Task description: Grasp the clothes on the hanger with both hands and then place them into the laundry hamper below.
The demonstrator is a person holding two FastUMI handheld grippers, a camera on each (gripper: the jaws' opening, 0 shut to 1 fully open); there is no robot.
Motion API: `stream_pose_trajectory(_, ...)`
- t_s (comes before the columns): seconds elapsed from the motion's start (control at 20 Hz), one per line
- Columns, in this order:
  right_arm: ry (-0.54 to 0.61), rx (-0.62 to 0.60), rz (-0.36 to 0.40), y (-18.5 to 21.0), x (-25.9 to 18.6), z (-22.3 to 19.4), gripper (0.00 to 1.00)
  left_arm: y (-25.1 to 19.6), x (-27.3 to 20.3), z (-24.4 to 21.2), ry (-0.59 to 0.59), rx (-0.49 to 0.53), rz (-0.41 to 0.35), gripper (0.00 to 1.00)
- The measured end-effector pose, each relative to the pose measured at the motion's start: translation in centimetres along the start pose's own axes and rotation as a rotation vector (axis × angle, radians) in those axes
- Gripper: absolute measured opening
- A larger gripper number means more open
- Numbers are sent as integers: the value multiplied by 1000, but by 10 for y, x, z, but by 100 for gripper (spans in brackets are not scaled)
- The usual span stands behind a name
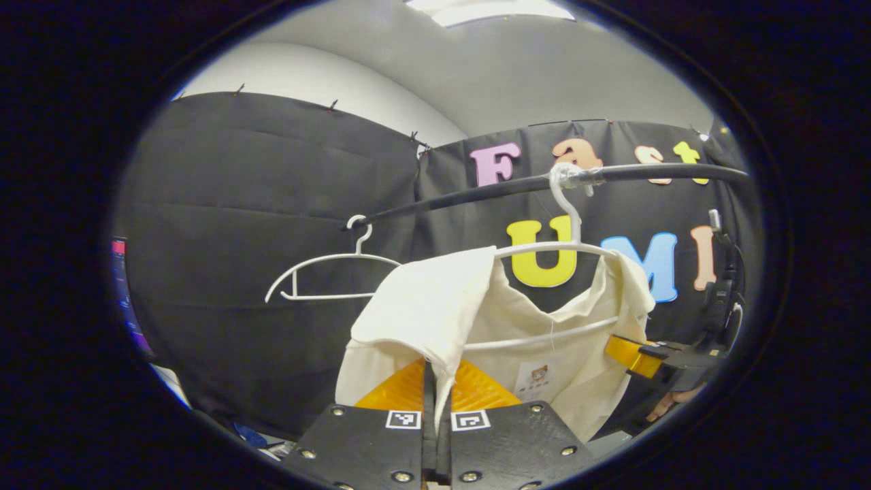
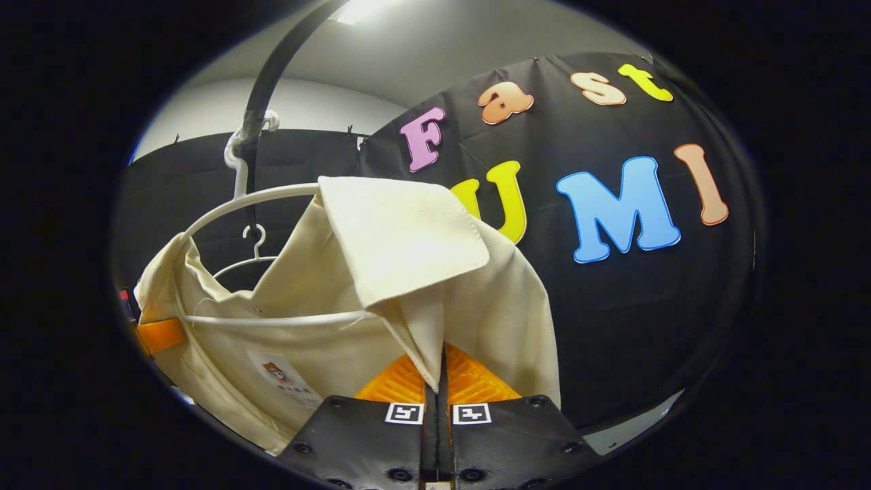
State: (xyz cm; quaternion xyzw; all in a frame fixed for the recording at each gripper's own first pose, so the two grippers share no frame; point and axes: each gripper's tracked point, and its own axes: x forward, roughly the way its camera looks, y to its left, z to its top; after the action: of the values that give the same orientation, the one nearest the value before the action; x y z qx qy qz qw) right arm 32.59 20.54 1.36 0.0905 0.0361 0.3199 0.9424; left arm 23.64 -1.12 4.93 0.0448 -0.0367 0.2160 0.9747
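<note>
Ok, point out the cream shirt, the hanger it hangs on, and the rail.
cream shirt point(image 2: 408, 238): right gripper view, on its folded-over shoulder.
hanger point(image 1: 544, 337): left gripper view, on its lower bar.
rail point(image 1: 463, 196): left gripper view, mid-span.

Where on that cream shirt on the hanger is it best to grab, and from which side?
At the two shoulders, one gripper on each side, coming in from below. The shirt drapes over the white hanger, and its shoulder cloth folds into thin flaps a pinch can close on. The left gripper and the right gripper are each shut on such a fold.
</note>
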Motion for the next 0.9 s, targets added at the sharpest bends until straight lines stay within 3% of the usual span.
stream_pose_trajectory(0.4,-147,-79,-120,-41,-24,54,1,4,-17,37,-36,-41,40,2)
stream_pose_trajectory(0.9,-197,-80,-203,-76,-16,79,1,68,-1,48,-59,-17,72,2)
